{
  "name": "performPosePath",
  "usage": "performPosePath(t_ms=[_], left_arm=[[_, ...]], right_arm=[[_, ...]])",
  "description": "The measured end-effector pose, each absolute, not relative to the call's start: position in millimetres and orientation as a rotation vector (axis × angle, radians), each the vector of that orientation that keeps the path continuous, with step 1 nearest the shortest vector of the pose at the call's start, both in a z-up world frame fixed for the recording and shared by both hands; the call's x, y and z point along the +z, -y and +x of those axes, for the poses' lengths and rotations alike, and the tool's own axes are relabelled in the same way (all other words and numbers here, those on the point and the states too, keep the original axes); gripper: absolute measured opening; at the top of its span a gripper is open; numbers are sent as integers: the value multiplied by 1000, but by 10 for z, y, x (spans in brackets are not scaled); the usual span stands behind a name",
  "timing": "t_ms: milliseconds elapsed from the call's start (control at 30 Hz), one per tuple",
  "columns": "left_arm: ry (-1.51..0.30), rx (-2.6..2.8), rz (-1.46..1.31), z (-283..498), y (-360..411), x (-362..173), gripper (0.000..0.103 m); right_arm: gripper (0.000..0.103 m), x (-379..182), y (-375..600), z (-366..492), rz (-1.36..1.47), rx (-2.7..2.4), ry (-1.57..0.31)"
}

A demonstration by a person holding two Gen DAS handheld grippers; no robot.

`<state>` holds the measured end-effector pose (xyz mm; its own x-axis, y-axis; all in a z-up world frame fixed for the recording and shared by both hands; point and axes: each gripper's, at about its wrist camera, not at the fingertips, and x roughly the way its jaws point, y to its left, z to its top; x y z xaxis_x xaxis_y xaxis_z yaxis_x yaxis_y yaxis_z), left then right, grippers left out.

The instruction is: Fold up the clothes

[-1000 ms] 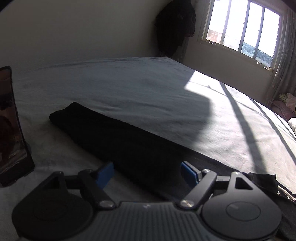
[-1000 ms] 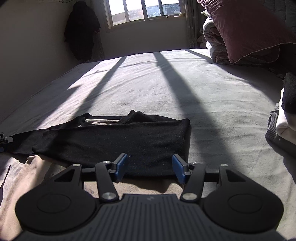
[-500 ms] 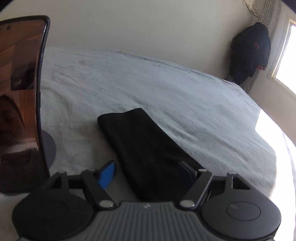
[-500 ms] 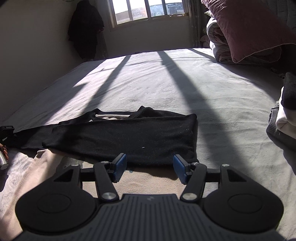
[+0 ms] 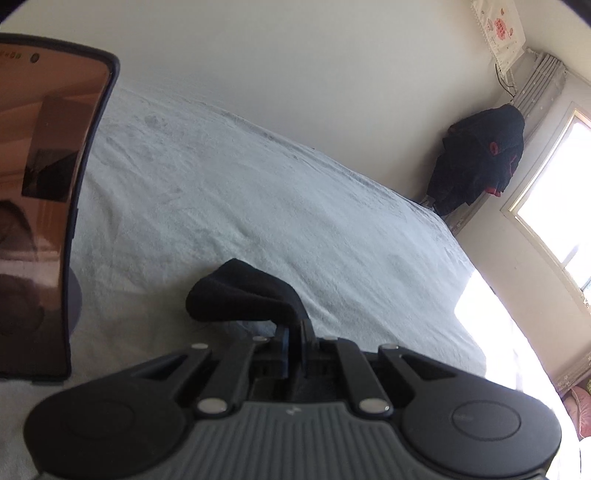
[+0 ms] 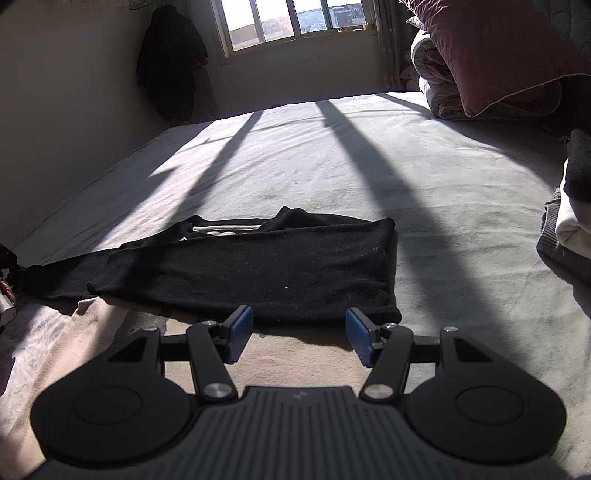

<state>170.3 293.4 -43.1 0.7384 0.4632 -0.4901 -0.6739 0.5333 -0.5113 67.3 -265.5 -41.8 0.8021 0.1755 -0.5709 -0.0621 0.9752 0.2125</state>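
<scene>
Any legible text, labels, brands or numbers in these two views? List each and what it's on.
None can be read.
Wall hanging, top right of the left wrist view: red marks, too blurred to read.
Phone screen: small icons at its top edge, too small to read.
Left claw body: faint embossed mark, not legible.
Right claw body: the same kind of mark, not legible.

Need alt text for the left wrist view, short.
The left gripper is shut on one end of a black garment, lifting it off a pale bed. A phone stands at left; a dark coat hangs beside a window.
</scene>
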Motion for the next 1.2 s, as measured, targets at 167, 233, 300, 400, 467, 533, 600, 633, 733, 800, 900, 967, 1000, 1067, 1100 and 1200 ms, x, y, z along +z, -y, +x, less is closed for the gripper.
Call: performPosePath(t_ms=[167, 233, 300, 400, 467, 533, 600, 633, 733, 800, 900, 967, 1000, 1067, 1100, 1200], left_arm=[[-269, 586, -718, 1689, -2685, -174, 5], [-261, 549, -696, 1711, -2575, -84, 5], [-252, 509, -676, 1742, -2465, -5, 5], [-248, 446, -660, 1783, -2308, 92, 5], [-254, 402, -652, 1800, -2183, 170, 5], [-259, 361, -647, 1806, -2063, 242, 5], [-262, 320, -648, 1818, -1951, 304, 5], [-264, 300, -649, 1823, -1895, 335, 5], [-269, 238, -625, 1813, -1700, 416, 5], [-275, 193, -607, 1815, -1551, 469, 5], [-288, 127, -586, 1826, -1330, 517, 5], [-298, 82, -572, 1837, -1181, 541, 5], [-306, 60, -563, 1842, -1107, 543, 5], [-320, 18, -551, 1844, -962, 537, 5], [-327, -4, -545, 1844, -889, 534, 5], [-360, -56, -520, 1847, -681, 463, 5]], right_arm=[[60, -418, 2685, 675, 200, 139, -617], [60, -412, 2705, 671, 205, 143, -610], [60, -402, 2733, 666, 212, 147, -601], [60, -394, 2786, 655, 224, 147, -588], [60, -398, 2828, 650, 235, 145, -581], [60, -404, 2879, 646, 249, 141, -574], [60, -409, 2919, 644, 262, 136, -568], [60, -409, 2940, 645, 268, 135, -565], [60, -402, 2993, 648, 291, 133, -554], [60, -401, 3030, 644, 309, 133, -547], [60, -397, 3068, 647, 324, 136, -542], [60, -390, 3077, 649, 325, 137, -539], [60, -386, 3083, 650, 326, 138, -537], [60, -375, 3098, 652, 336, 139, -534], [60, -368, 3106, 653, 342, 139, -532], [60, -352, 3129, 652, 351, 139, -526]])
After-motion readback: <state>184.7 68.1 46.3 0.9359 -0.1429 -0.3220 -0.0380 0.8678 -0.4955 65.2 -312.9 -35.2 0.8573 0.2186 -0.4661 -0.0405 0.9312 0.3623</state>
